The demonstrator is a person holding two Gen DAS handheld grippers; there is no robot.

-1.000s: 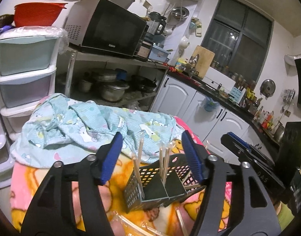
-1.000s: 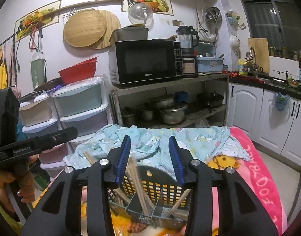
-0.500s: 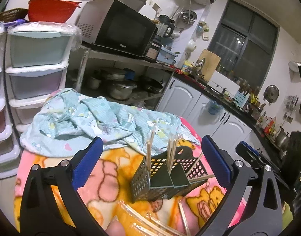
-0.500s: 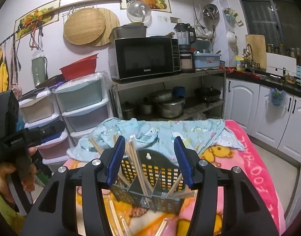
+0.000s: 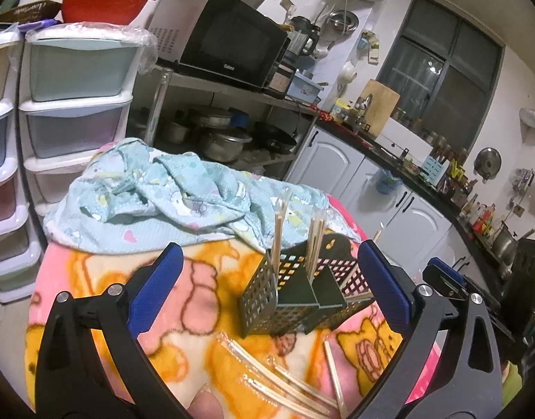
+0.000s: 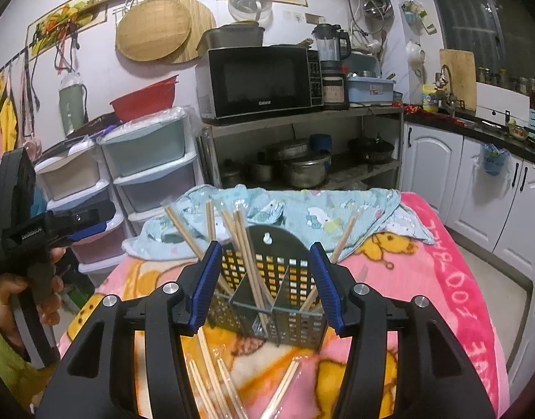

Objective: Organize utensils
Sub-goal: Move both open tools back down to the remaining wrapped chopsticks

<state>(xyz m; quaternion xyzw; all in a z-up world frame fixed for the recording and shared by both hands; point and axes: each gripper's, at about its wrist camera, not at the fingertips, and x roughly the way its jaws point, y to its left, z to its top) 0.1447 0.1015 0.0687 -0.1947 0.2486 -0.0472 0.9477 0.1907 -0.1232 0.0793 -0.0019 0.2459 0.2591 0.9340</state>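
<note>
Left wrist view: left gripper (image 5: 271,282) gaped empty; right gripper (image 6: 265,284) open too. Leaning chopsticks (image 6: 248,255) in caddy (image 6: 267,300) could snag a finger, tipping it.

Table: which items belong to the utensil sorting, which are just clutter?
Job:
- black caddy
- chopsticks standing in it
- loose chopsticks on the blanket

Clutter:
- blue cloth
- microwave
- drawer units
</note>
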